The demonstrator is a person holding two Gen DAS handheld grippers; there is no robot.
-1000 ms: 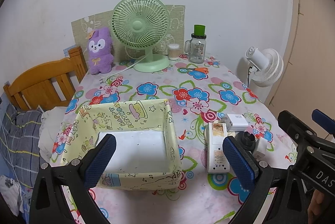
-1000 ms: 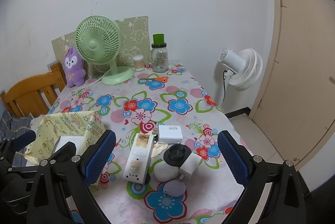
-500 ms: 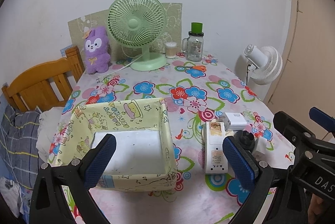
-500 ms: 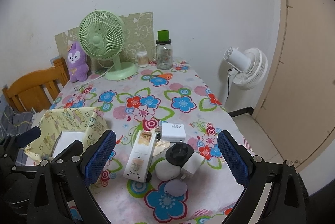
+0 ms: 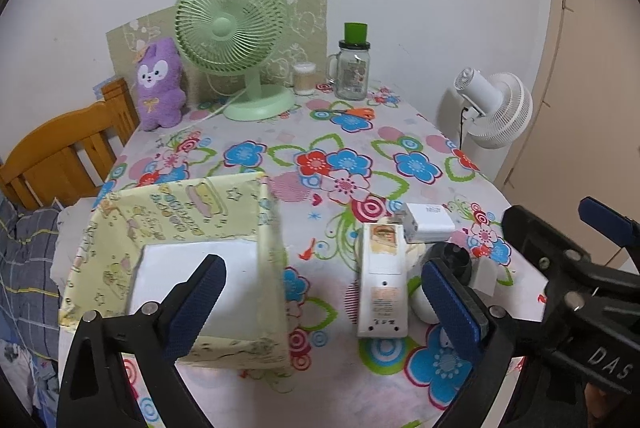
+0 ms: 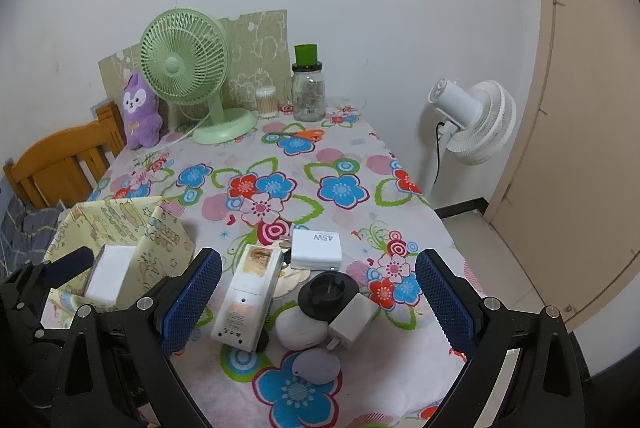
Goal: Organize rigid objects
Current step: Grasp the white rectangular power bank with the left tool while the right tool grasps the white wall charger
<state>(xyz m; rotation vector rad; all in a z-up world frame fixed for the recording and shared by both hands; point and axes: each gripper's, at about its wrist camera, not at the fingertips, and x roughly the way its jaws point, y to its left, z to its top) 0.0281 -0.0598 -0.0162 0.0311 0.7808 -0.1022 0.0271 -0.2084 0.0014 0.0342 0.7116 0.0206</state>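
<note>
Soft cloth bin [image 5: 208,212], glossy plastic charger [image 6: 316,245], wooden chair [image 5: 60,156].

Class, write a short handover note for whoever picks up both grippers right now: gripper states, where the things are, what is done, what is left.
Left gripper: open, empty, above the near edge of the yellow fabric box.
Right gripper: open, empty, above the pile of small things.
The box sits at the table's near left; only its white bottom shows.
Pile to its right: long white charger, white adapter, black round plug, small white plug, white round case, grey oval tag.
Done: nothing packed.
Left: move each piece into the box.
</note>
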